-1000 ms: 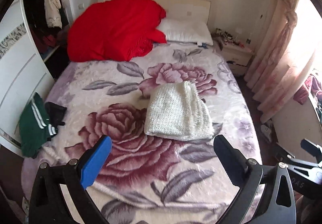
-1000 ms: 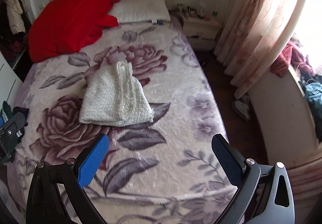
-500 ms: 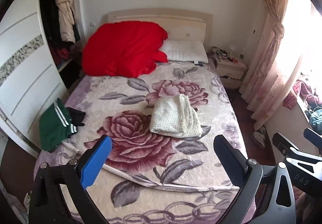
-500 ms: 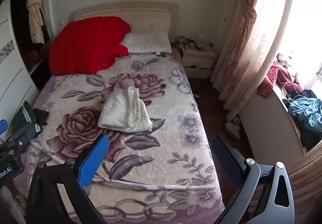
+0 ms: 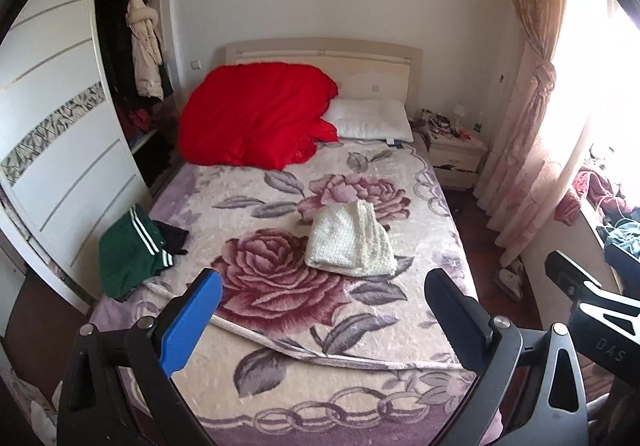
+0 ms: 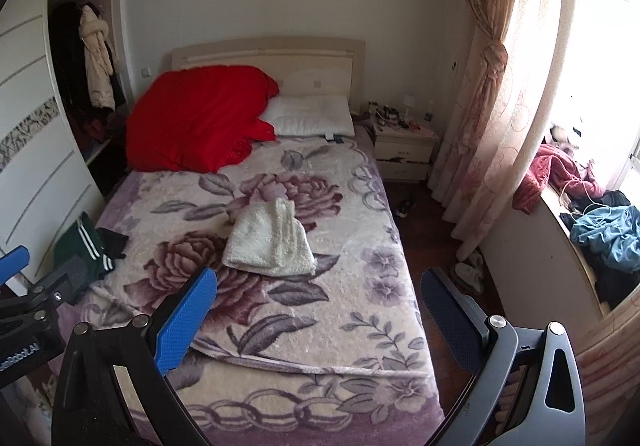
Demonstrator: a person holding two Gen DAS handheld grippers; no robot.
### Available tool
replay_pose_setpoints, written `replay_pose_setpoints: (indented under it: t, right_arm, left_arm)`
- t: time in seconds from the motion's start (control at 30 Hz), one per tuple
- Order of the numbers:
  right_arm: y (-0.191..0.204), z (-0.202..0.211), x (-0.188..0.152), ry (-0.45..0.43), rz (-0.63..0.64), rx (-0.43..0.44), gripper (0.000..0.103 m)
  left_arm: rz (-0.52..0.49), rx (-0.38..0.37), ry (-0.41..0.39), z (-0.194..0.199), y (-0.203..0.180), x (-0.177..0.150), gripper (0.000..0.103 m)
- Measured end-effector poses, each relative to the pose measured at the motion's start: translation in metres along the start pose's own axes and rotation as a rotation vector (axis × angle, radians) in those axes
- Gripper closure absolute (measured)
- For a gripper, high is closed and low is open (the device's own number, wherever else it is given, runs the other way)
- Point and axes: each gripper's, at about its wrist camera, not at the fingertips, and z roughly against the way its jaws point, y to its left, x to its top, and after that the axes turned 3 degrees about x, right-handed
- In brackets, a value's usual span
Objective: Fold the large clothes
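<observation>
A folded white knitted garment [image 5: 350,242] is found lying flat on the floral bedspread [image 5: 280,310], well beyond the fingertips of both grippers and between them in each view. The left gripper [image 5: 322,312] and the right gripper [image 6: 318,308] are held wide apart, nothing gripped. A green striped garment [image 5: 128,252] is noted far left of the fingers.
</observation>
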Motion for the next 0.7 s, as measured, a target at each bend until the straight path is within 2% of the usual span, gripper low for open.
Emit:
replay_pose_setpoints:
  t: [0.27, 0.7]
  right_arm:
    - [-0.007, 0.038, 0.012, -0.049, 0.016, 0.029, 0.0]
    - [-0.012, 0.047, 0.019, -0.053, 0.038, 0.057, 0.0]
  left_arm:
    - [0.019, 0.016, -0.047, 0.02, 0.001, 0.0, 0.0]
    - [0.018, 0.02, -0.047, 0.029, -0.001, -0.008, 0.0]
